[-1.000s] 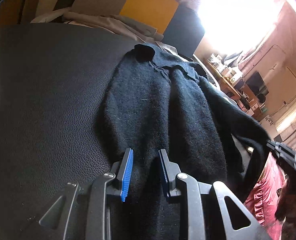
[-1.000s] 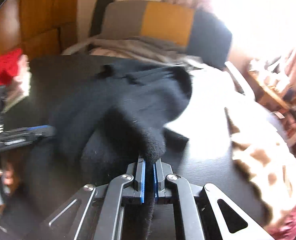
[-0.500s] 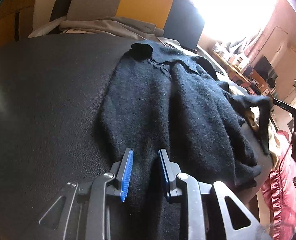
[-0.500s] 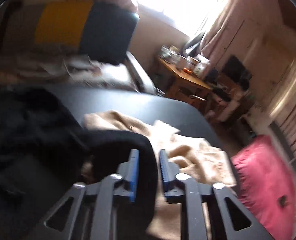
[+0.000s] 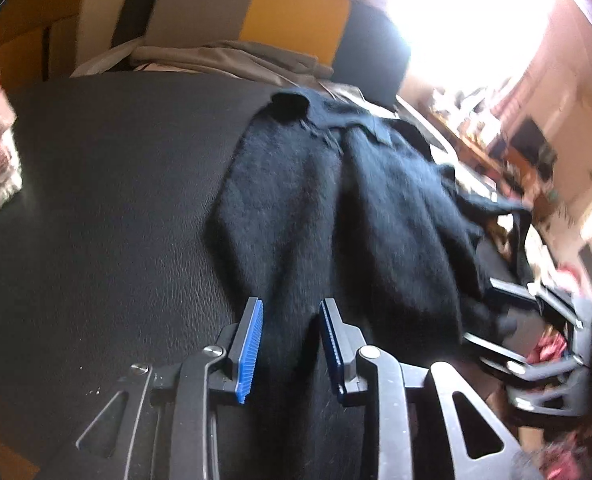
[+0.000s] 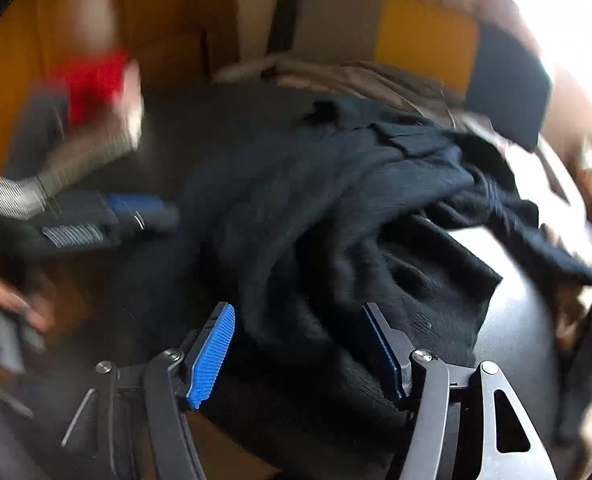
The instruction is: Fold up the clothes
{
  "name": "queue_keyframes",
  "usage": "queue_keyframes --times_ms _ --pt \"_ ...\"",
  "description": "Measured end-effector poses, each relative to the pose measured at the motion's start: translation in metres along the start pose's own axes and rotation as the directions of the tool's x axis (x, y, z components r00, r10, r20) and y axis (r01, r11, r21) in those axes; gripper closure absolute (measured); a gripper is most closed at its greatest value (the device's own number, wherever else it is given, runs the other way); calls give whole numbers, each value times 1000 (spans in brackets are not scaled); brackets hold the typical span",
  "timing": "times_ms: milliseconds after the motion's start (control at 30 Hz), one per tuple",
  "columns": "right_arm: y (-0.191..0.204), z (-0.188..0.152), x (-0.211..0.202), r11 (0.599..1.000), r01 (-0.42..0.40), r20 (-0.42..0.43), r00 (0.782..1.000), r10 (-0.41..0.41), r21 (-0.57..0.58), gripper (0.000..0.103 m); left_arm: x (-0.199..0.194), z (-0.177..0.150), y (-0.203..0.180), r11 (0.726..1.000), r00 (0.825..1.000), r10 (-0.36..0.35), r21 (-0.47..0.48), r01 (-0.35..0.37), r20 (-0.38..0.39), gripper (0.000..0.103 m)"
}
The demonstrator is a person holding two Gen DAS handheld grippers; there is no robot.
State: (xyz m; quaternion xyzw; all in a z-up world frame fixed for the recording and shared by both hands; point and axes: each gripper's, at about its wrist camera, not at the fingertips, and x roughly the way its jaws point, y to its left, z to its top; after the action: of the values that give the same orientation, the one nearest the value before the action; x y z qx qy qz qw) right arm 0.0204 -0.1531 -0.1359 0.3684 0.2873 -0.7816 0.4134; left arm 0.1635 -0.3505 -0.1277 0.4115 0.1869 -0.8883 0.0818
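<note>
On the black table (image 5: 96, 200), both grippers opening — left gripper (image 5: 292, 344), right gripper (image 6: 299, 344) — straddling the black sweater (image 5: 335, 208).

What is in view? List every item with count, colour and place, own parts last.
Fuzzy black knit sweater: one, black, spread lengthwise on the table, right side bunched.
Black leather-textured table: one, black, under the sweater.
Grey, yellow and black cushion: one, behind the table.
Beige crumpled cloth: one, at the cushion's foot.
Red fabric: one, far left, blurred.
Left gripper: one, blue pads, opening, sweater between them.
Right gripper: one, blue pads, opening over the sweater.
</note>
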Motion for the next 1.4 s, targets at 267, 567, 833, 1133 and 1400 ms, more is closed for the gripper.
queue_keyframes --times_ms 267,567,833,1133,1400 --pt "-49 1 14 935 -124 -18 990 138 333 87 27 27 -4 966 989 146 219 -135 -35 49" --pt "-146 -80 -4 549 -316 168 938 303 774 87 70 124 77 890 902 428 199 -410 -57 29" --pt "-212 -121 -46 235 -528 476 844 246 816 93 47 201 137 795 795 607 -4 -607 -8 48" --pt "-231 -109 -69 523 -248 237 967 89 816 58 7 116 83 932 990 -132 -334 141 49 47" --pt "-183 -43 -30 887 8 47 998 -34 462 55 64 53 -34 869 886 -449 -291 402 -116 46"
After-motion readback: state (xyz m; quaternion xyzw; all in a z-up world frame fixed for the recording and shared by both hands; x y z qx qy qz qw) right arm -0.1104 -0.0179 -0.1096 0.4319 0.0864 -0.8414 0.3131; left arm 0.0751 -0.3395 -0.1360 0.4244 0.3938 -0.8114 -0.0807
